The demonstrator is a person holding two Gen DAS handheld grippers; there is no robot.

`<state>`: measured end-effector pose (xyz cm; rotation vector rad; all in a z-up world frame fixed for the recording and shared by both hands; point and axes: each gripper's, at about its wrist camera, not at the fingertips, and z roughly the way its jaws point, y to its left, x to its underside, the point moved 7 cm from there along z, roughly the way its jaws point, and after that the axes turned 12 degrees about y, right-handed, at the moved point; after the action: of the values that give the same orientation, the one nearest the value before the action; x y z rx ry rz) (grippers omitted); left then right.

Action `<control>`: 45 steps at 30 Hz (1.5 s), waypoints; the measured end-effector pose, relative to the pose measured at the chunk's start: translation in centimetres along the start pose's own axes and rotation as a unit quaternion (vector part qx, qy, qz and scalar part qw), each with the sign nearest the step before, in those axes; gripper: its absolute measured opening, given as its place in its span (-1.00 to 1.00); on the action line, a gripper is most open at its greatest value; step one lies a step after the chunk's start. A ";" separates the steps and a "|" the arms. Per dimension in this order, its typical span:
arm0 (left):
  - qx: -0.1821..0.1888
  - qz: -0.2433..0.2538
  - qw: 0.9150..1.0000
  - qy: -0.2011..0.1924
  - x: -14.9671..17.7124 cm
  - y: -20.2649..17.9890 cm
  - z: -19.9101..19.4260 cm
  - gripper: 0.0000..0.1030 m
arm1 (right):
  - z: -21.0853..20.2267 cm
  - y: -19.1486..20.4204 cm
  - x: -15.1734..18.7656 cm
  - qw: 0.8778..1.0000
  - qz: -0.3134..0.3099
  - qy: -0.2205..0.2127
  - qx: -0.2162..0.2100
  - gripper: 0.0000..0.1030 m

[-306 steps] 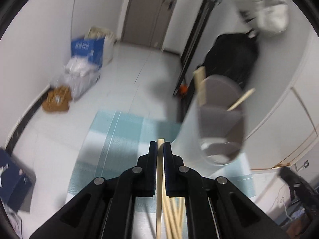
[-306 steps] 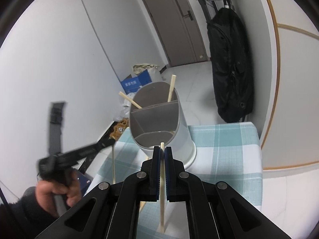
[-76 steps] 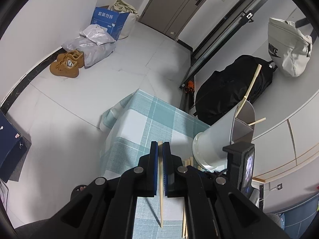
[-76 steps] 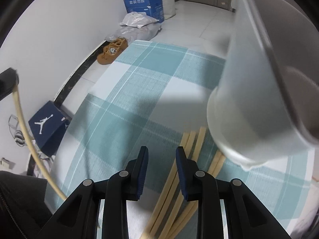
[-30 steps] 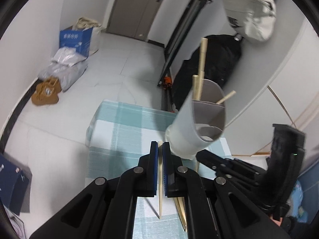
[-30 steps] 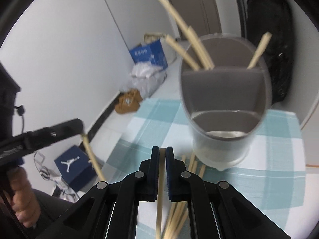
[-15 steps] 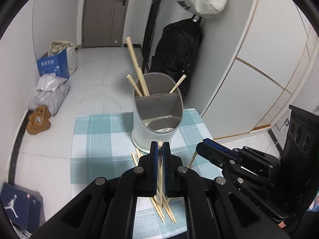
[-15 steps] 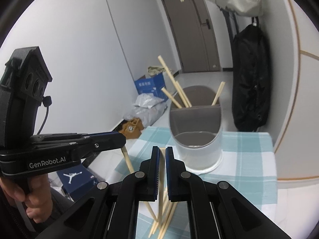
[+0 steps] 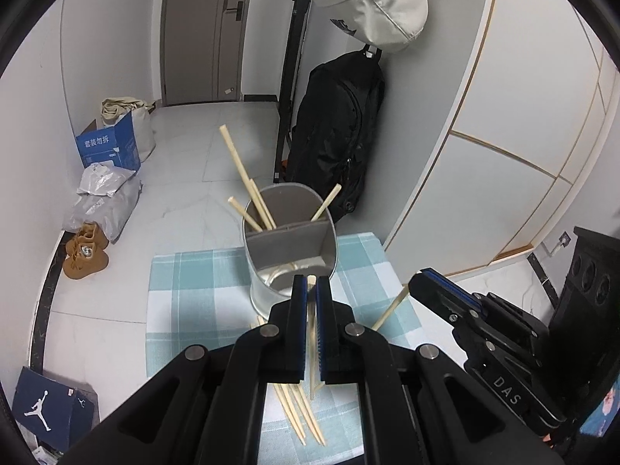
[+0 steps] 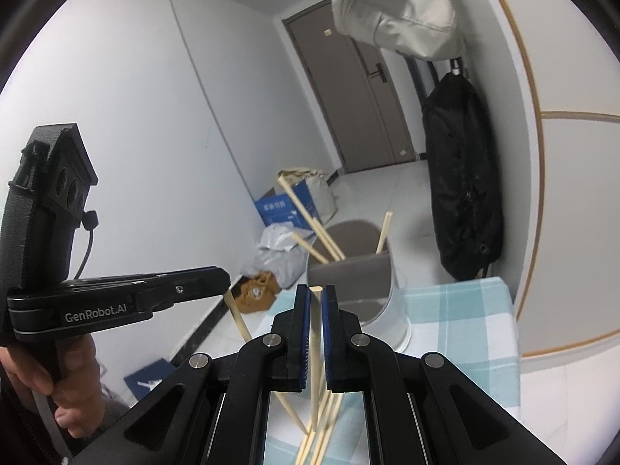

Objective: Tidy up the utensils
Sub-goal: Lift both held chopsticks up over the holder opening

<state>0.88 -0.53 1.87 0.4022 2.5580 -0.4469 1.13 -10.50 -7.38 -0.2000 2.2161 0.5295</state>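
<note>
A grey two-compartment utensil holder (image 9: 290,255) stands upright on a small table with a teal checked cloth (image 9: 186,290). Three wooden chopsticks lean in its far compartment. Several loose chopsticks (image 9: 300,410) lie on the cloth in front of it. My left gripper (image 9: 310,281) hovers above and in front of the holder, shut on a chopstick that hangs down between its pads. My right gripper (image 10: 317,290) is shut on another chopstick (image 10: 314,352), near the holder (image 10: 360,283). The left gripper (image 10: 221,283) shows at the left of the right wrist view, a hand around its handle.
A black backpack (image 9: 337,135) and a beige bag (image 9: 368,0) hang on the wall behind the table. White cabinet doors (image 9: 503,155) stand to the right. Bags, a blue carton (image 9: 108,147), brown shoes (image 9: 85,252) and a dark shoe box (image 9: 46,407) lie on the floor at left.
Both grippers have risen and drawn back from the holder, which now looks smaller and farther off. Each still grips its chopstick. The left view has levelled and centred on the holder.
</note>
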 end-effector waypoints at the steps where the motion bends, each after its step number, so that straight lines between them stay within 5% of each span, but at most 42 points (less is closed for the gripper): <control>1: 0.001 0.000 1.000 0.000 -0.2 -0.1 0.0 -0.99 | -0.2 -0.1 -0.3 1.000 0.001 -0.003 -0.001 -0.90; 19: 0.013 -0.008 0.999 -0.047 -8.6 0.5 -3.2 -0.99 | -2.4 -1.4 -10.4 0.998 -0.020 -0.055 0.018 -0.90; 24: 0.019 -0.030 0.995 -0.089 -11.5 1.8 -3.9 -0.99 | -1.8 -1.3 -14.4 0.997 -0.032 -0.063 0.020 -0.90; 31: 0.022 -0.063 0.993 -0.096 -13.3 4.0 -2.2 -0.99 | 0.6 -0.9 -18.3 0.996 -0.060 -0.063 0.033 -0.90; 39: 0.039 -0.108 0.988 -0.100 -13.1 6.8 0.9 -0.99 | 4.7 -0.5 -18.2 0.994 -0.090 -0.035 0.043 -0.90; 45: 0.028 -0.093 0.990 -0.104 -12.7 6.6 2.5 -0.99 | 7.6 -1.3 -17.5 0.994 -0.094 -0.009 0.052 -0.90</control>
<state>14.86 2.01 4.98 0.1269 2.3927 -0.5968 18.14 -8.92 1.25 -0.3435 2.1726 0.3113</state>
